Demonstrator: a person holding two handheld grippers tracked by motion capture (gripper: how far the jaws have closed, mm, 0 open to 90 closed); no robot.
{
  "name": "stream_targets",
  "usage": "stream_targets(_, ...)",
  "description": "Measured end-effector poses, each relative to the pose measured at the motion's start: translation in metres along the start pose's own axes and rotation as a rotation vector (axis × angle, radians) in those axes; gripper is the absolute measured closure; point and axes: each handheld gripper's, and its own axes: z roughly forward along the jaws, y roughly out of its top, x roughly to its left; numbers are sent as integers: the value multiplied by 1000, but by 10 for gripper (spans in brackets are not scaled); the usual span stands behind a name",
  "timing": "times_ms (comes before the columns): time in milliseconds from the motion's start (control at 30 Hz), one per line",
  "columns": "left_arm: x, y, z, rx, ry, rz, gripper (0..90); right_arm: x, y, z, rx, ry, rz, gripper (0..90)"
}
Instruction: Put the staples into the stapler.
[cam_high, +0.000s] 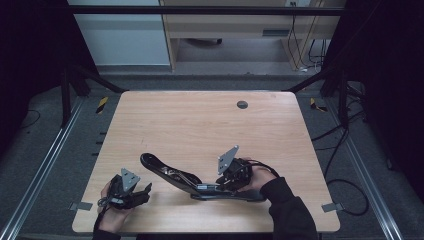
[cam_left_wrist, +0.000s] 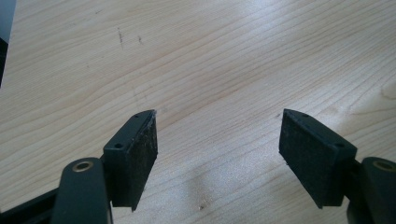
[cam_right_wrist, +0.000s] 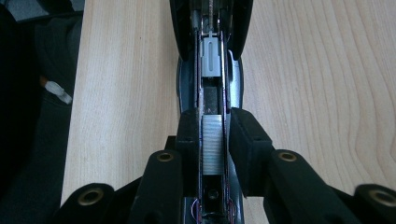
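A black stapler (cam_high: 170, 175) lies swung open on the wooden table (cam_high: 200, 125), its top arm angled up to the left. My right gripper (cam_high: 227, 182) holds its rear part. In the right gripper view, the right gripper (cam_right_wrist: 212, 126) has a pad against each side of the stapler's open magazine (cam_right_wrist: 212, 60), where a strip of staples (cam_right_wrist: 212, 144) lies behind a grey pusher. My left gripper (cam_high: 146, 193) rests near the table's front left corner, apart from the stapler. In its own view the left gripper (cam_left_wrist: 217, 135) is open over bare wood.
A round cable hole (cam_high: 242, 104) sits near the table's far edge. Metal rails (cam_high: 45, 165) run along both sides on the grey floor. Cables (cam_high: 345, 150) lie on the floor at the right. A wooden cabinet (cam_high: 225, 25) stands beyond the table.
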Motion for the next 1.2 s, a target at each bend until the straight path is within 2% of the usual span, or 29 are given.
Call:
stream_targets(200, 0, 0, -1, -7, 0, -7, 274, -2, -3, -9, -27, -47, 65, 700)
stream_targets(300, 0, 0, -1, -7, -1, -6, 274, 0, -7, -14, -73, -84, 99, 633)
stream_targets(400, -1, 1, -1, -10, -2, -7, 274, 4, -13, -19, -125, -110, 126, 615)
stream_targets(467, -1, 1, -2, -11, -3, -8, 274, 8, -17, -24, -146, -157, 137, 590)
stream_targets(567, -2, 2, -3, -16, -3, -8, 275, 11, -24, -31, -172, -243, 186, 539)
stream_targets(767, -3, 2, -5, -29, -10, -10, 275, 16, -44, -45, -234, -419, 279, 535)
stream_targets(867, -3, 3, -6, -39, -14, -14, 274, 20, -54, -51, -280, -458, 304, 512)
stream_targets(967, -3, 3, -8, -45, -19, -16, 275, 23, -62, -55, -285, -492, 345, 505)
stream_targets(1033, -3, 3, -9, -51, -20, -20, 275, 26, -69, -56, -319, -524, 361, 507)
stream_targets(1167, -3, 3, -11, -63, -28, -30, 277, 28, -79, -58, -289, -567, 428, 497)
stream_targets(1200, -2, 4, -12, -67, -29, -31, 277, 29, -82, -58, -305, -583, 444, 500)
